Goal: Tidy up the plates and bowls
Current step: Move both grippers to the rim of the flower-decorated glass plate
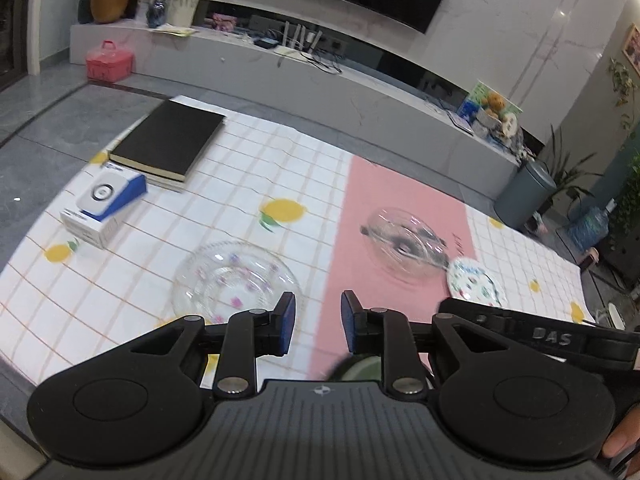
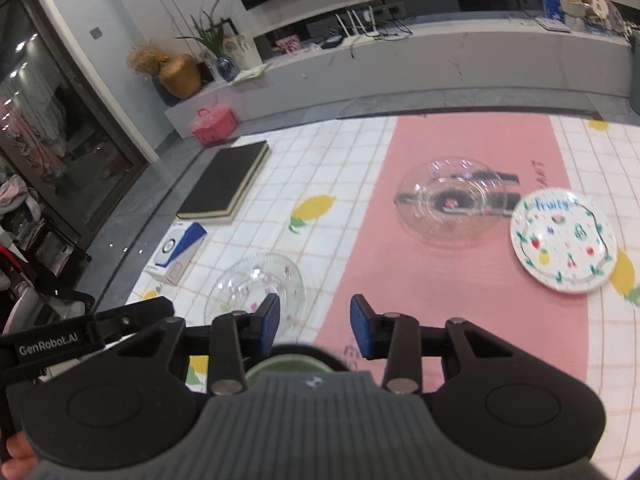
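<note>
both grippers, left gripper (image 1: 318, 322) and right gripper (image 2: 315, 326), spread and empty. glass plate (image 1: 236, 276) just beyond the left jaws: slippery, fragile. pinch its rim.

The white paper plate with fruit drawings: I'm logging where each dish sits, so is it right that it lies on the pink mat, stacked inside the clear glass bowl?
Not quite. The white paper plate with fruit drawings lies on the pink mat, but beside the clear glass bowl, not stacked inside it. The right wrist view shows the two side by side.
</note>
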`<state>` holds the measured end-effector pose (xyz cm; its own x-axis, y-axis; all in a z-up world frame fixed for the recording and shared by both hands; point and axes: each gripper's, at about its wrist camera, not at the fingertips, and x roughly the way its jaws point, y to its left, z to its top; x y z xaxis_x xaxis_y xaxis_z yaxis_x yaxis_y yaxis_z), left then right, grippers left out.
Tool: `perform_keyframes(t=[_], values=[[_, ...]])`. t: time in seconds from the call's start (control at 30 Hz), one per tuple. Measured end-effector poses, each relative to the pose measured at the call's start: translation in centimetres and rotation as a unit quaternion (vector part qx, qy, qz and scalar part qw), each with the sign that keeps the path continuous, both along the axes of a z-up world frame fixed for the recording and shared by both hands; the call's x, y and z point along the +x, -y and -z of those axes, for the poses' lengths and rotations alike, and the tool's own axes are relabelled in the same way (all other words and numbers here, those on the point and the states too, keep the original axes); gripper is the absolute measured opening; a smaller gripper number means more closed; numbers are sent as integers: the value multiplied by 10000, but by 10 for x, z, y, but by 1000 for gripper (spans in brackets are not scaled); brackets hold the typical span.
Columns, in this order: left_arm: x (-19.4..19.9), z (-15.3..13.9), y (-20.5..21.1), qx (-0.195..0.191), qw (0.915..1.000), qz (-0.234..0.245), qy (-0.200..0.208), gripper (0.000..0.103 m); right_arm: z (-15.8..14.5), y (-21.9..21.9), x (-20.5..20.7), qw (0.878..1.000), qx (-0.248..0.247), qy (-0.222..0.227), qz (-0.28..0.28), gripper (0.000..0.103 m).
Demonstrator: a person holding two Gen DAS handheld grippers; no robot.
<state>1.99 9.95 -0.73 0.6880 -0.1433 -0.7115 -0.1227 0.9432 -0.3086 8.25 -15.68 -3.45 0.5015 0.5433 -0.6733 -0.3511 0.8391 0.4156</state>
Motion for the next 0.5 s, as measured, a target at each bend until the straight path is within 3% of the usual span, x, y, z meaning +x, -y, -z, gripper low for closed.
perform_keyframes(t=[0.1,0.2,0.5], values=[[5,4,-15,45,9999,-62,87,30,5,-7,19,9997,28,-201,-107,40],[10,10,-30,-8,9997,-92,204,39,12,-16,36,9984,105,-435,-346,39],[30,47,-77,-538,9979,-370,11,42,49,-55,83,9894,-18,-1286,-670,38]])
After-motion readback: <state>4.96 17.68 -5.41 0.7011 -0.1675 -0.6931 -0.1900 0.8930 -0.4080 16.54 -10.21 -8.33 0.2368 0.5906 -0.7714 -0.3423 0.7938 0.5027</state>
